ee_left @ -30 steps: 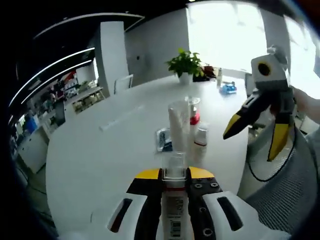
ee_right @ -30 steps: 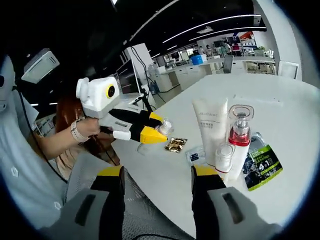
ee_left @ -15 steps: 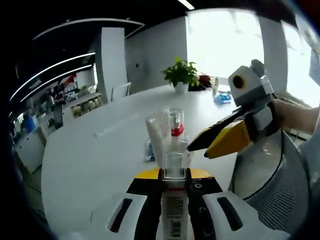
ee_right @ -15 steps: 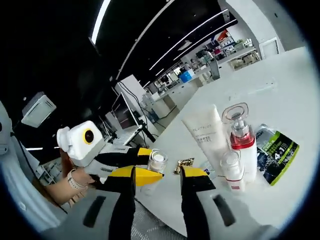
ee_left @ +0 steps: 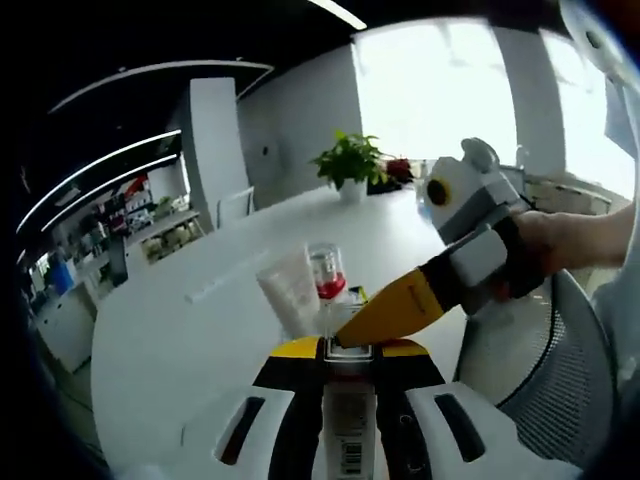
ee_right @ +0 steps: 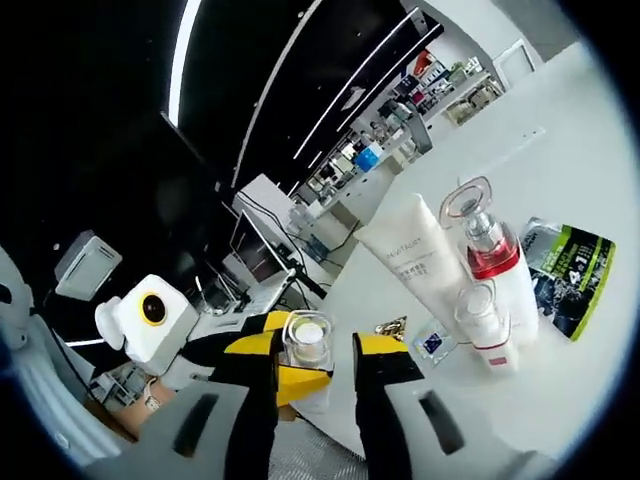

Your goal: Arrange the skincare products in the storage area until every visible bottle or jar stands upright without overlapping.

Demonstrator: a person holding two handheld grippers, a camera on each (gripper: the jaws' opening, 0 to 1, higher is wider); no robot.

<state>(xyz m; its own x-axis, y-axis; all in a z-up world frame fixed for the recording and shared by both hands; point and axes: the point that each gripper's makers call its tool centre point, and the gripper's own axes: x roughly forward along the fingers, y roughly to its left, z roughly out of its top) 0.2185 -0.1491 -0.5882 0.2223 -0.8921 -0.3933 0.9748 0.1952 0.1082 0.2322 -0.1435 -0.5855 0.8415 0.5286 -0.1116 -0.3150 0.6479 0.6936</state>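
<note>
You've got a handover going here. Your left gripper (ee_left: 350, 352) is clamped on the clear-capped bottle (ee_right: 306, 345), cap pointing out past its tips. Your right gripper (ee_right: 312, 352) is open, one jaw on each side of that cap, not pinching it as far as I can tell. Close the right jaws squarely on the cap or neck before the left lets go, and keep the bottle's axis steady so it doesn't twist out.

Ahead of the right jaws, the white tube (ee_right: 415, 262), red pump bottle (ee_right: 485, 262) and small white bottle (ee_right: 488, 326) already stand upright on the white table (ee_right: 560, 150).

Compared with half a second ago, the right gripper has moved in: in the left gripper view it was beside the cap, now its yellow tip sits right over it.
</note>
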